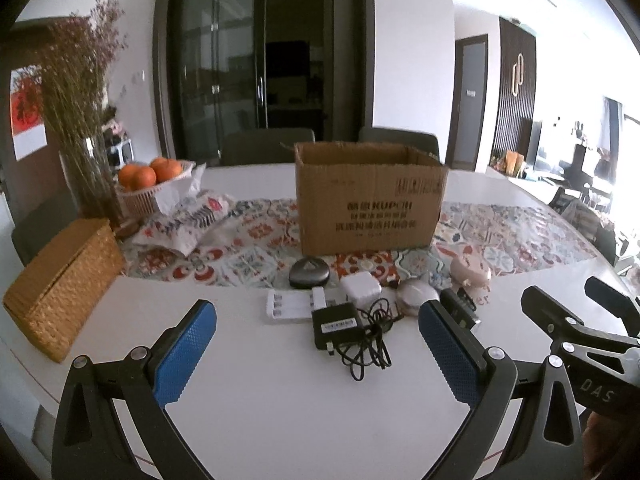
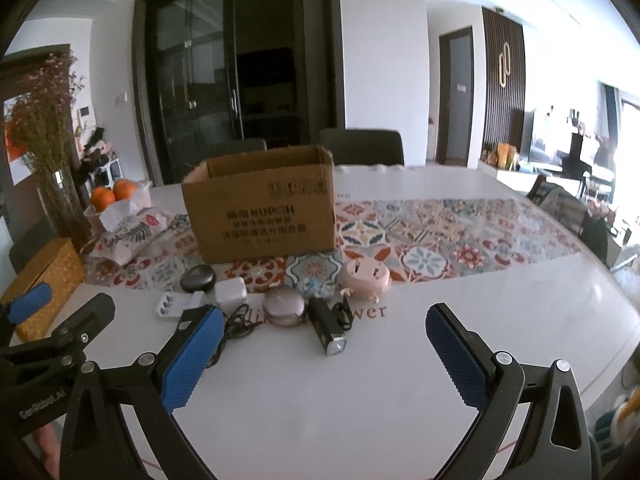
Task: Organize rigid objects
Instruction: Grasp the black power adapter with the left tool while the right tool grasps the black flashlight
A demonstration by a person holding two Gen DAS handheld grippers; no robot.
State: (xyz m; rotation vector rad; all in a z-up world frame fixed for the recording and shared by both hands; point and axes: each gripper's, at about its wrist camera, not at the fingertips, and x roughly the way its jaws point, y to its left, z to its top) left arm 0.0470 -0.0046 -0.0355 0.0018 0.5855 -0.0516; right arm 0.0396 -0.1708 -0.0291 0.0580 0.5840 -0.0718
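An open cardboard box (image 1: 370, 200) (image 2: 260, 208) stands on the patterned runner. In front of it on the white table lie a black charger with a tangled cable (image 1: 338, 326), a white battery holder (image 1: 292, 304) (image 2: 176, 306), a white plug cube (image 1: 360, 286) (image 2: 231, 292), a dark oval case (image 1: 309, 274) (image 2: 198, 278), a round compact (image 1: 416, 298) (image 2: 285, 306), a pink round device (image 1: 470, 272) (image 2: 364, 276) and a black torch (image 2: 326, 326). My left gripper (image 1: 318, 324) is open above the charger. My right gripper (image 2: 324, 334) is open near the torch.
A wicker box (image 1: 64, 286) sits at the left table edge. Behind it stand a vase of dried flowers (image 1: 86, 120), a basket of oranges (image 1: 150, 178) and a floral pouch (image 1: 188, 220). Chairs stand behind the table. The right gripper's body (image 1: 580, 332) shows in the left wrist view.
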